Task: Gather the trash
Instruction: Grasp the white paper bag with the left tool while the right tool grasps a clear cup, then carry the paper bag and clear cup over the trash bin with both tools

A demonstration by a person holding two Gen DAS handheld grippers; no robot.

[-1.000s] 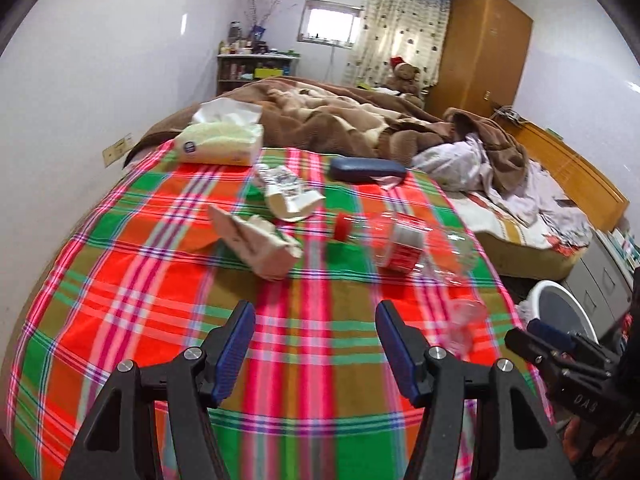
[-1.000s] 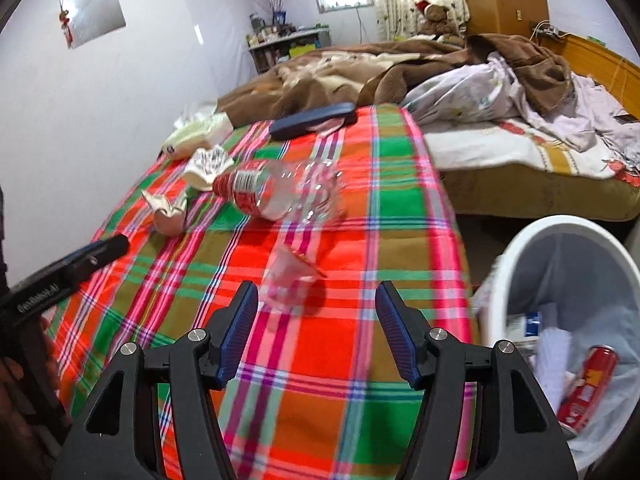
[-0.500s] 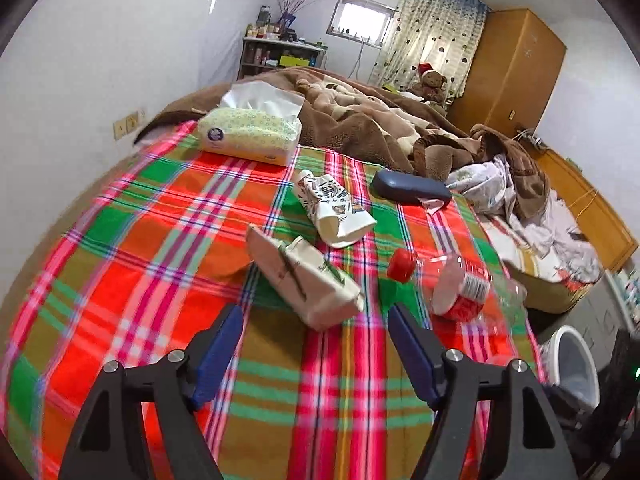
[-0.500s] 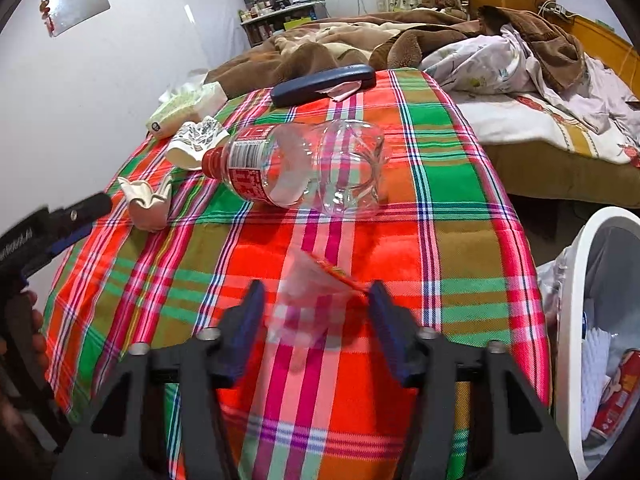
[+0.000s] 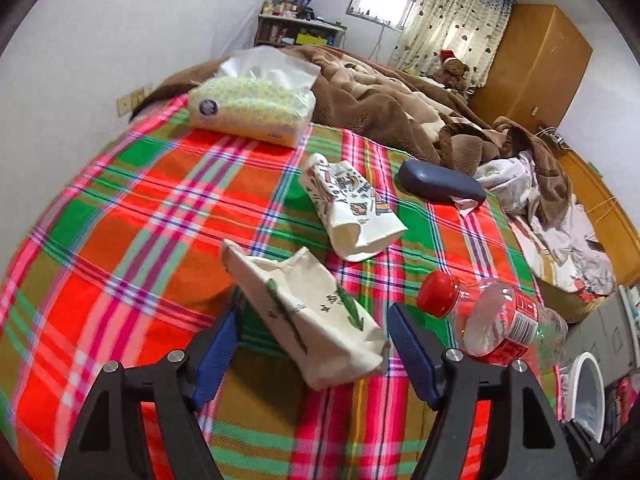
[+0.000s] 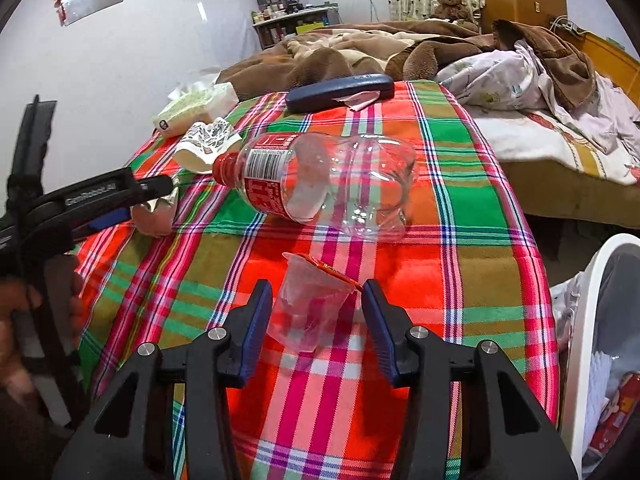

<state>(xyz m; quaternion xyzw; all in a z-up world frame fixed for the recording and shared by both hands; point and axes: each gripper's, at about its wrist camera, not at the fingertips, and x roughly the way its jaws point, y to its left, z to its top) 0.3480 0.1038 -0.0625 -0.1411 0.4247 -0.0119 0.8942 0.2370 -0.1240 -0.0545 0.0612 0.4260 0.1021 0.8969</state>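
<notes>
My left gripper (image 5: 314, 326) is open, its jaws on either side of a crushed white paper cup with green print (image 5: 310, 318) lying on the plaid tablecloth (image 5: 120, 232). A second crushed paper cup (image 5: 354, 210) lies just beyond it. My right gripper (image 6: 318, 306) is open around a small clear plastic cup with a red foil lid (image 6: 310, 304). An empty clear bottle with a red cap (image 6: 316, 180) lies on its side beyond that cup, and it also shows in the left wrist view (image 5: 492, 322). A white trash bin (image 6: 600, 344) holding rubbish stands to the right of the table.
A tissue pack (image 5: 252, 106) and a dark blue case (image 5: 440, 182) lie at the table's far edge. Behind is a bed with brown blankets (image 5: 380, 96) and clothes (image 6: 520, 76). The left gripper shows in the right wrist view (image 6: 96, 204).
Both grippers have moved forward. The left jaws now flank the crushed paper cup; the right jaws have come around the small clear cup and narrowed somewhat.
</notes>
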